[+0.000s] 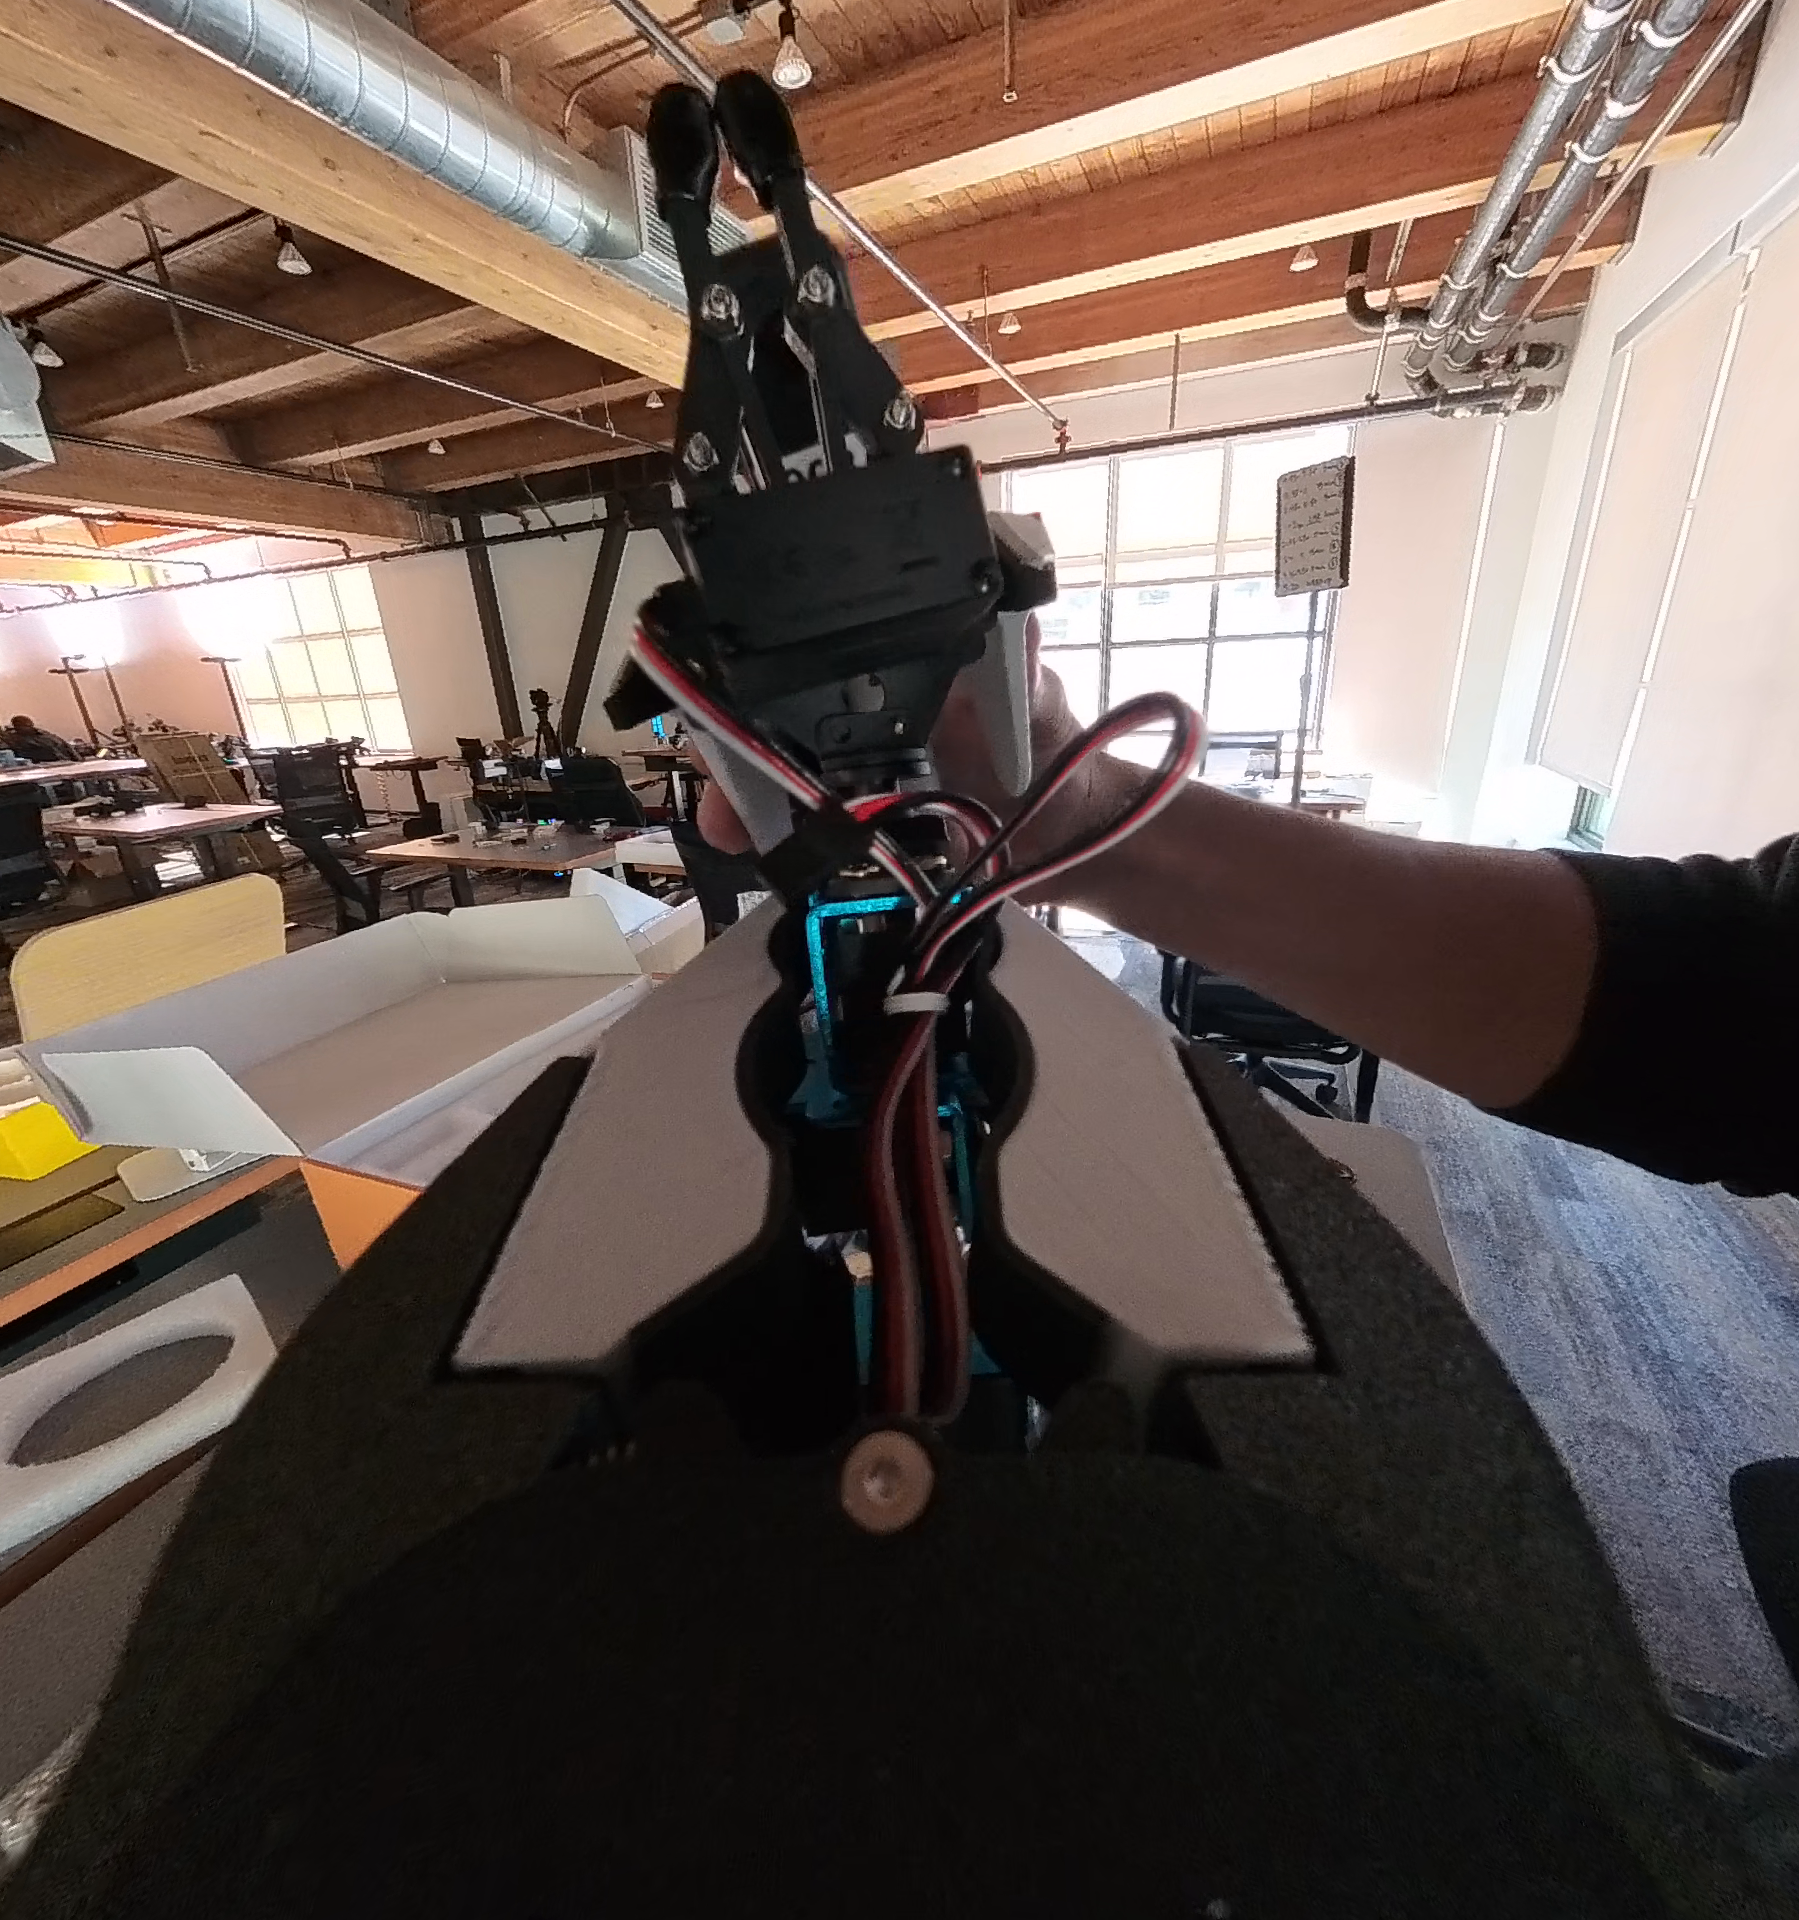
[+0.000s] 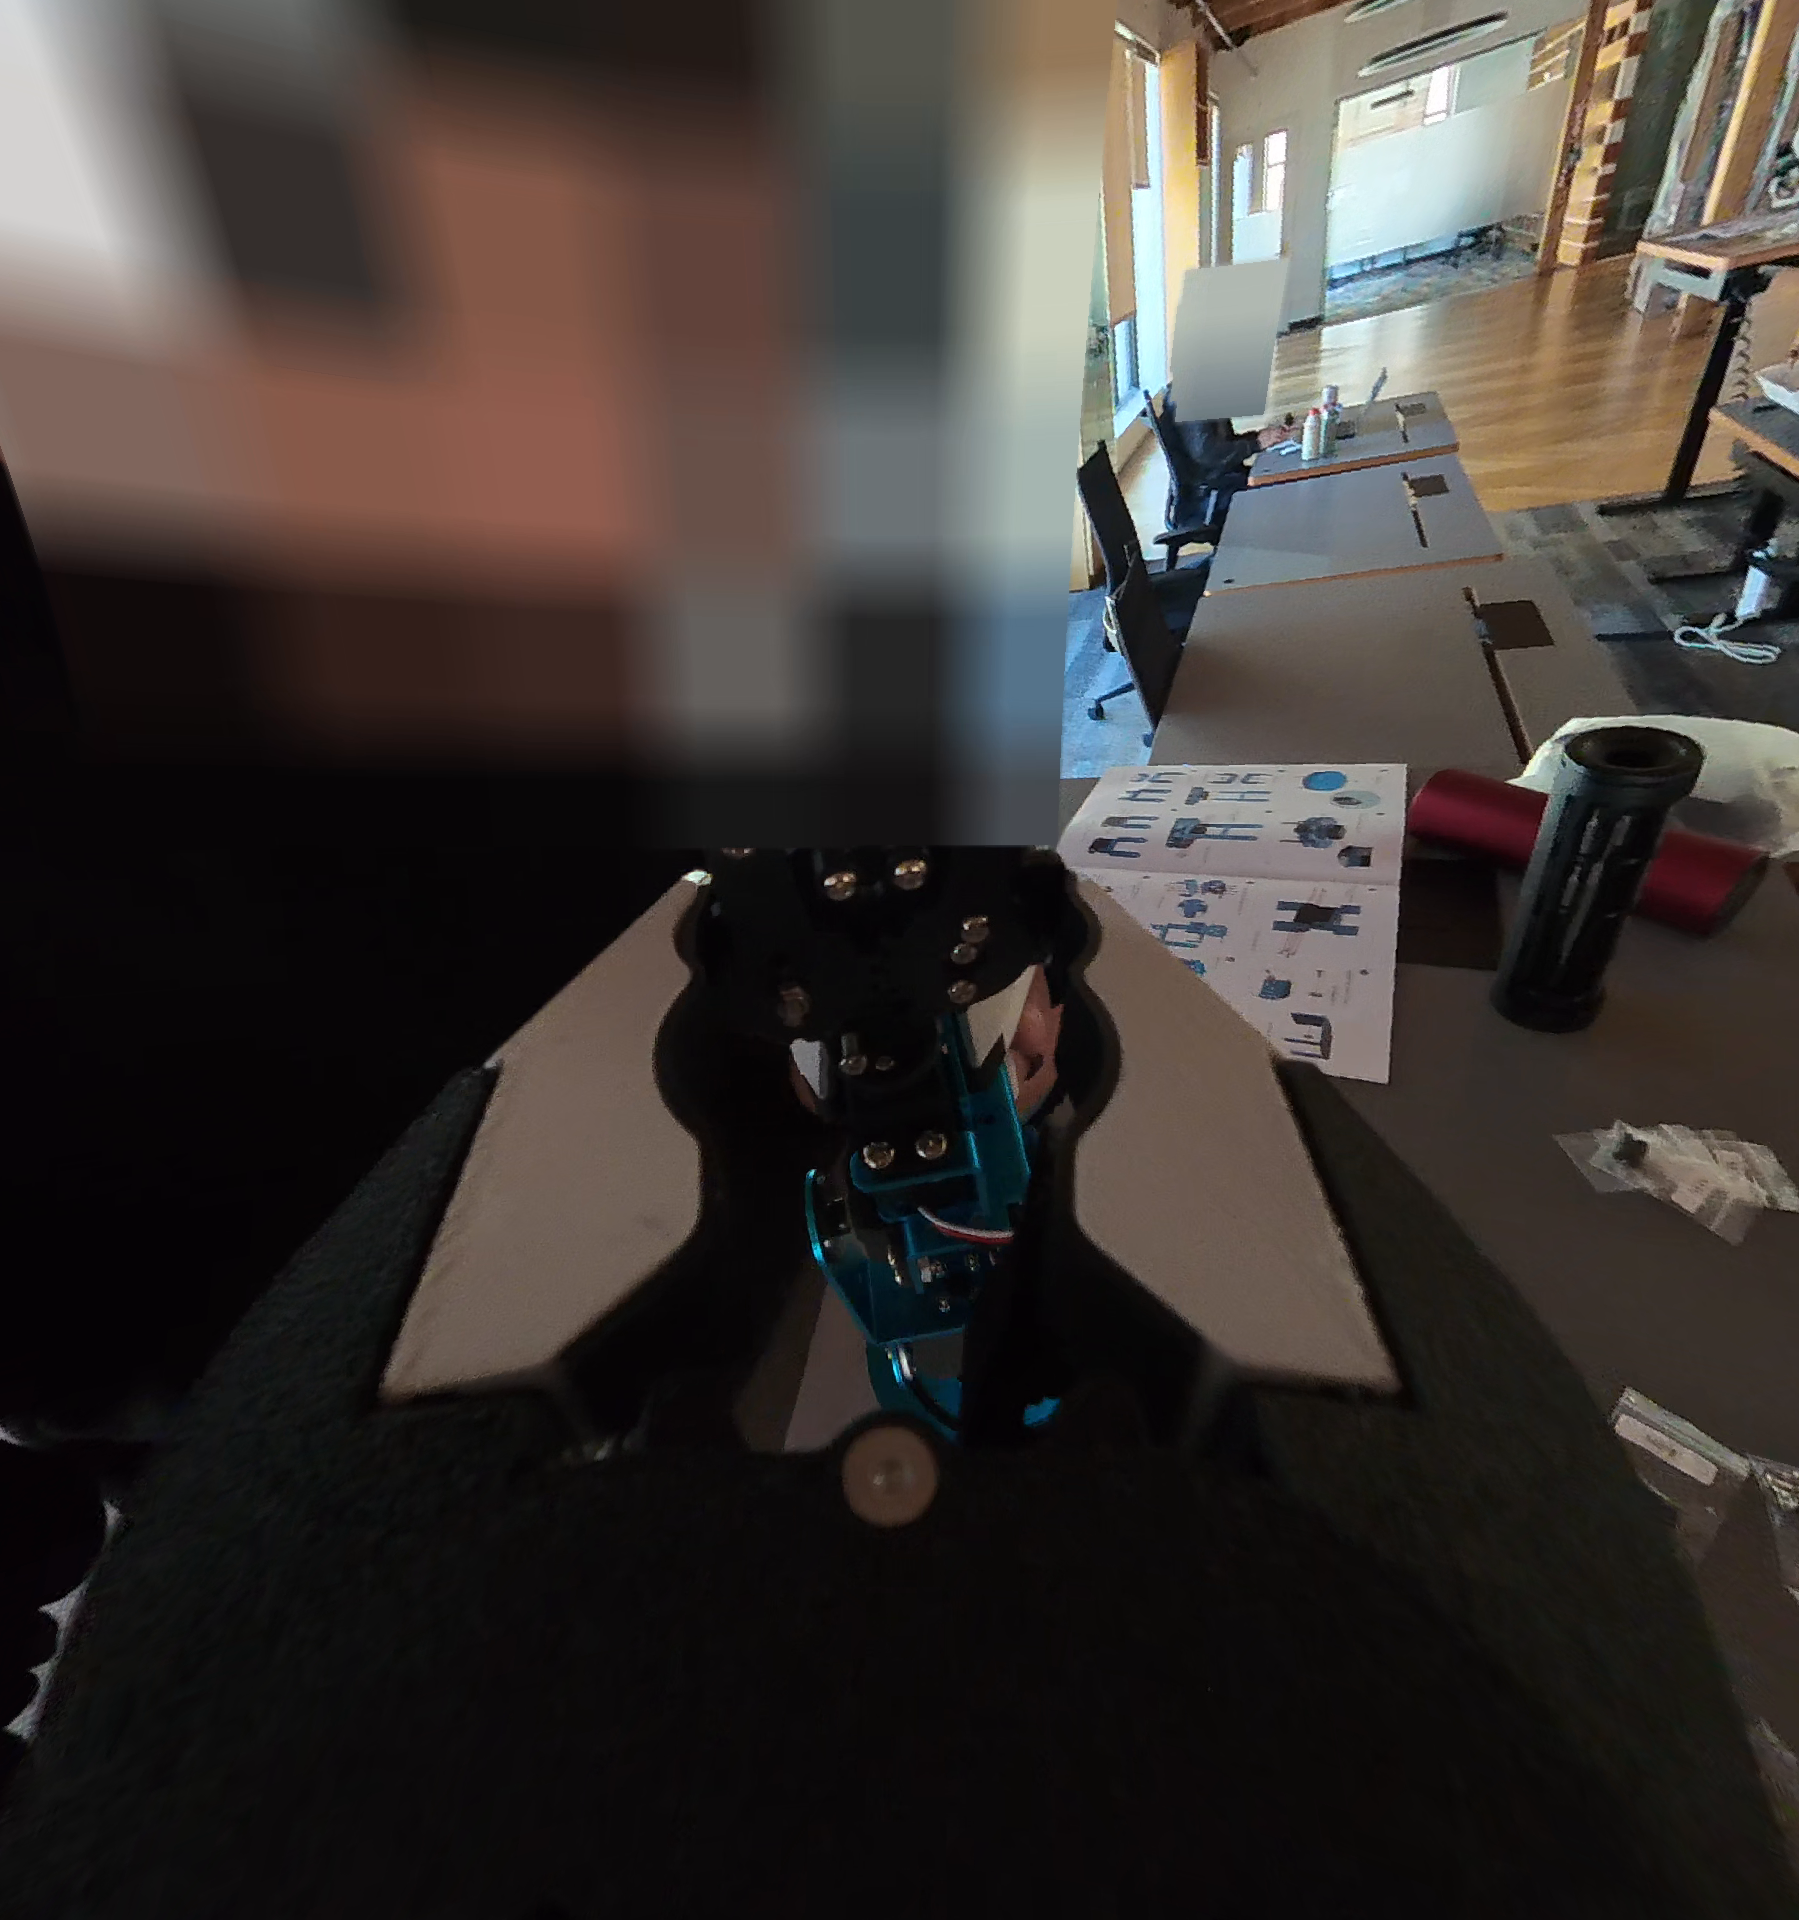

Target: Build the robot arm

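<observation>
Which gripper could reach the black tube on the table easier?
Probably the right gripper: its view shows the black tube standing close on the grey table. The left gripper points toward the ceiling. Both are clamped on the small robot arm.

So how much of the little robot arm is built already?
Looks built: the little robot arm has its black claw, blue frame and wires joined. In hand: the left gripper and right gripper both clamp it in the air. Maybe left: small parts bags lie on the table near the open booklet; whether they are needed, I cannot tell.
</observation>
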{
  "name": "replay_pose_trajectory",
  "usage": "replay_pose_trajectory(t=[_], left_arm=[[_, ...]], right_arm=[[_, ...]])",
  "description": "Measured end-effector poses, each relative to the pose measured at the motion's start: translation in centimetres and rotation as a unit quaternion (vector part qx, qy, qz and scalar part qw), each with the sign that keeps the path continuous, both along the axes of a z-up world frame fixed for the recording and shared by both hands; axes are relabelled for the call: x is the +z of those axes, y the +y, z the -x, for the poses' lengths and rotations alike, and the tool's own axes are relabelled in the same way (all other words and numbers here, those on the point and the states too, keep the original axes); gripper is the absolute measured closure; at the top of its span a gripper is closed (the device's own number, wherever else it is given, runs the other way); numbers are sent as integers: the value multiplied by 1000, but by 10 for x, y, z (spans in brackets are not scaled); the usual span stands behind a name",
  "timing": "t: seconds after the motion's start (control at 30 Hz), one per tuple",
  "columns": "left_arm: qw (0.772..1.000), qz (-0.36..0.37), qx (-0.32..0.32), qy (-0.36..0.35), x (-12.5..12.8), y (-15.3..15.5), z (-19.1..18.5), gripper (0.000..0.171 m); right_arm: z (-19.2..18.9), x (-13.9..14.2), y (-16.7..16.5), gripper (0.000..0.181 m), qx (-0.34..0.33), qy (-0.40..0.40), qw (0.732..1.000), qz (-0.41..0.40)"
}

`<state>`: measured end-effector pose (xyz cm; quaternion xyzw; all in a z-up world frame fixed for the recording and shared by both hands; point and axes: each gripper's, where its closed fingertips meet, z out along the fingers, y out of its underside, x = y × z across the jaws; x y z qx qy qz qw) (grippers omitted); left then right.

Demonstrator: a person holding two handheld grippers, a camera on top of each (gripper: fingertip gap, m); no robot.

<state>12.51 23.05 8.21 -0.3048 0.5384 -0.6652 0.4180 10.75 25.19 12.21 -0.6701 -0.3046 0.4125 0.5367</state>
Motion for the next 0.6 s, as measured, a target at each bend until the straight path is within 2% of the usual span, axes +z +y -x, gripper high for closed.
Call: replay_pose_trajectory(t=[0.27,0.37,0.5,0.6], left_arm=[[1000,13,6,6,0,1,-1,147],[1000,23,16,2,0,2,-1,148],[1000,29,11,-4,0,1,0,147],[1000,29,1,-6,0,2,0,148]], right_arm=[[-1,1,1,119,-6,24,1000,3],[-6,-2,5,109,-64,9,998,2],[-10,-12,-3,108,-151,-35,988,-26],[-19,-12,-12,112,-197,-24,978,-56]])
